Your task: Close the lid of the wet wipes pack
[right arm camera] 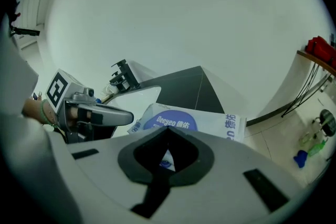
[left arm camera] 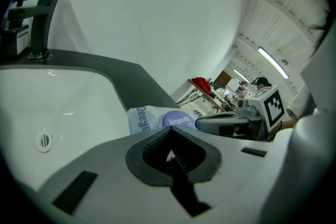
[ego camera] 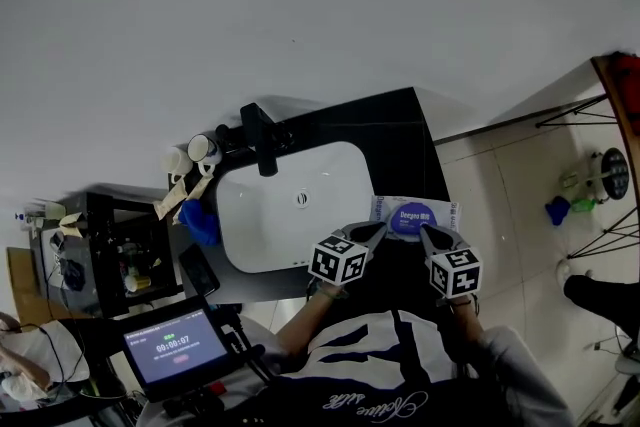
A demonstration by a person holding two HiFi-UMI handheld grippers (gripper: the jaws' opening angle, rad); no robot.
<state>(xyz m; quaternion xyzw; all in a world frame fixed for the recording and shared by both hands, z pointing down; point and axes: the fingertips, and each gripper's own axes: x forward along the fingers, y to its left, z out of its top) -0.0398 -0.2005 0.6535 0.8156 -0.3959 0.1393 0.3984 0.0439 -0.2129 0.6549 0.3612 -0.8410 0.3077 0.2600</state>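
Closest in are my two grippers, the left gripper point(ego camera: 378, 231) and the right gripper point(ego camera: 428, 233). Both have their jaws pressed together with nothing between them, and the tips come at the pack point(ego camera: 441, 211) from either side. The pack lies flat on the dark table point(ego camera: 395, 130), just right of the sink point(ego camera: 270, 225). Both tips are right at its near edge, but I can't tell if they actually touch it. The oval blue lid point(ego camera: 412, 219) sits in the middle of the top and looks flat against the film, though I can't say whether it's snapped all the way down. My guess on handling: it's a light, squishy film bag and kinda slippery, so it'll slide or dent if I shove it sideways. The lid is the only stiff part. So no pinching. I'd pin one end of the pack with one closed tip and press straight down on the lid's free edge with the other. Further back there's the faucet point(ego camera: 262, 137), then bare wall.
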